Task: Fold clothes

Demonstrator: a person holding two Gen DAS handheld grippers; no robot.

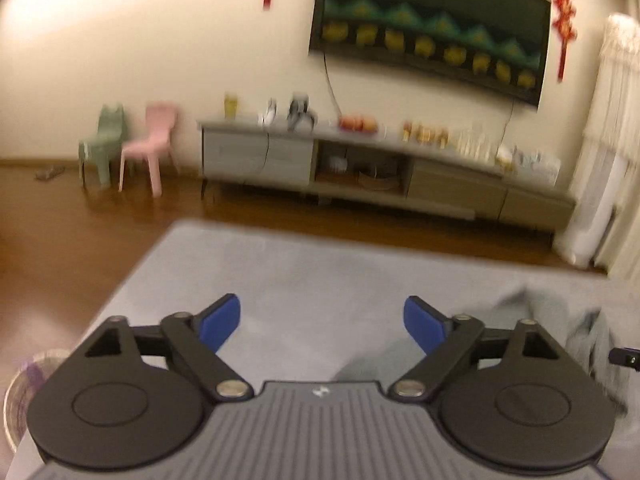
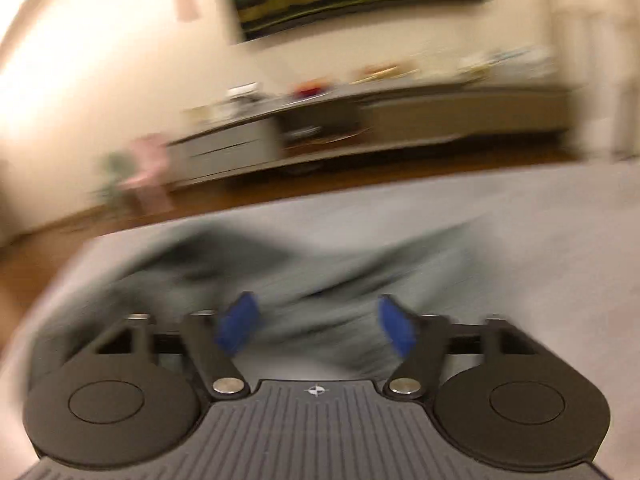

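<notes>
A grey-green garment lies crumpled on the pale grey table cover, smeared by motion blur in the right wrist view. My right gripper hangs over it, open, with the cloth below the blue pads and nothing pinched. In the left wrist view an edge of the same garment shows at the right. My left gripper stands open above bare table cover, left of the garment, with nothing between its fingers. A black tip of the other gripper pokes in at the right edge.
Beyond the table's far edge lies a wooden floor. A long low cabinet with small items stands against the wall under a dark wall hanging. Two small chairs, green and pink, stand at the left. A round container sits at the lower left.
</notes>
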